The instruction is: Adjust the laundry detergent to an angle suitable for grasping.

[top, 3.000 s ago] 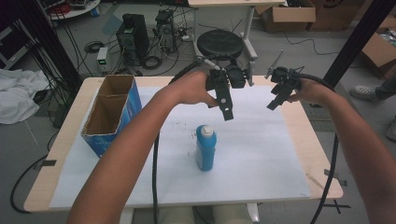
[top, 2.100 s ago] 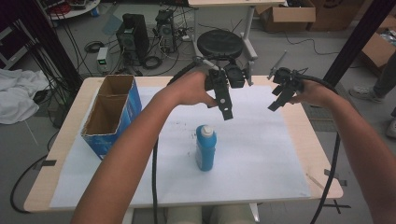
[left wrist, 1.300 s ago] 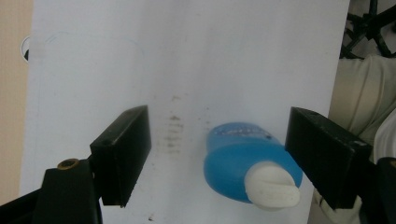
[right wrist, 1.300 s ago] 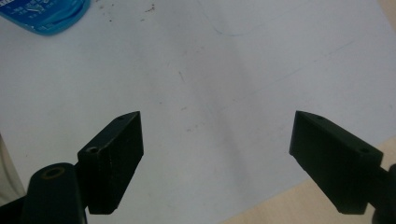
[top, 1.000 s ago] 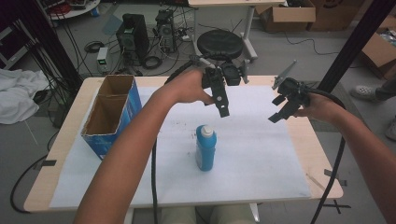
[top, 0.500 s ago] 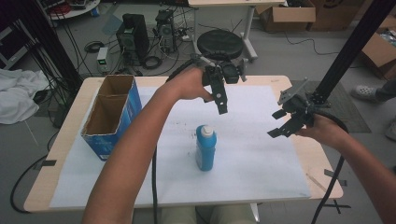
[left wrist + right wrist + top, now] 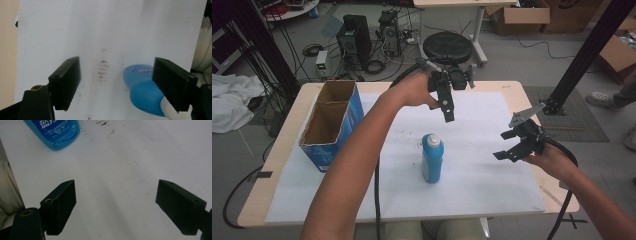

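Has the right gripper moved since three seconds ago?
Yes. The right gripper has swung from beside the left gripper at the table's far edge toward its near right side.

Blue bottle [image 7: 53, 133] label: Chinese character "蓝"; smaller print unreadable.

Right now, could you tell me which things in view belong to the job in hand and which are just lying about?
In the job:
- blue bottle, upright on the white sheet
- left gripper, open above the bottle
- right gripper, open, to the bottle's right

Lying about:
- blue cardboard box, open, at the table's left
- black stool beyond the table
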{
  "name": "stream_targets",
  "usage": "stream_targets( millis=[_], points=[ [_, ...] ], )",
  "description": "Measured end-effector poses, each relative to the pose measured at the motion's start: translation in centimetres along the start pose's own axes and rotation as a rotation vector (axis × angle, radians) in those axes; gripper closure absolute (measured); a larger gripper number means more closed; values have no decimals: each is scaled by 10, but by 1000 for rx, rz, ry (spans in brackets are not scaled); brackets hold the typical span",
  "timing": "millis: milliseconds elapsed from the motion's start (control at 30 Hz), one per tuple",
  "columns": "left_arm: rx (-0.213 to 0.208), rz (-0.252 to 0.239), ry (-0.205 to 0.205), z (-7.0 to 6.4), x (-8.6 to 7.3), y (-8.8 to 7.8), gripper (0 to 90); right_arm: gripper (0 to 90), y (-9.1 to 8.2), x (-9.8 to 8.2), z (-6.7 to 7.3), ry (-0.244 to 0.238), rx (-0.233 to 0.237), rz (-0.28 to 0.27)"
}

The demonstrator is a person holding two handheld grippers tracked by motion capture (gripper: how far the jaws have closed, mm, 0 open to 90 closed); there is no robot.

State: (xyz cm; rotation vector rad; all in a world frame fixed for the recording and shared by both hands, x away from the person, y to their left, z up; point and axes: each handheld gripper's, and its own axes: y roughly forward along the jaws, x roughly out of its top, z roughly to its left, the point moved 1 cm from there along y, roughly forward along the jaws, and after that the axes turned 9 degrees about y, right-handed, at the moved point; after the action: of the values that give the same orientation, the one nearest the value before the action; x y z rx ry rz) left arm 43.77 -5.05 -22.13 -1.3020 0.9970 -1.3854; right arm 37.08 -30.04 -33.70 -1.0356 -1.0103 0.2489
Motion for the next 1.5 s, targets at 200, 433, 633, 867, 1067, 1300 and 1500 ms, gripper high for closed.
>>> stream_targets(
  millis=[200, 433, 633, 867, 1067, 1300, 1500],
  points=[
    [-3, -2, 2, 1, -1, 1, 238, 163, -1, -12, 8, 49, -36, -82],
    [-6, 3, 12, 3, -3, 3, 238, 162, 1, -22, 14, 89, -70, -140],
    [-8, 0, 10, 5, -3, 4, 238, 164, 7, -39, 17, 140, -106, -239],
    [-7, -1, 9, 6, -3, 5, 238, 165, 11, -54, 15, 170, -133, -324],
    [-10, -7, -1, 8, -3, 6, 235, 153, 20, -69, 12, 218, -144, -419],
    [-12, -9, -6, 10, -7, 5, 235, 153, 28, -79, 15, 252, -200, -496],
    [-10, -5, -8, 11, -9, 5, 235, 153, 32, -85, 21, 287, -241, -566]
  ],
)
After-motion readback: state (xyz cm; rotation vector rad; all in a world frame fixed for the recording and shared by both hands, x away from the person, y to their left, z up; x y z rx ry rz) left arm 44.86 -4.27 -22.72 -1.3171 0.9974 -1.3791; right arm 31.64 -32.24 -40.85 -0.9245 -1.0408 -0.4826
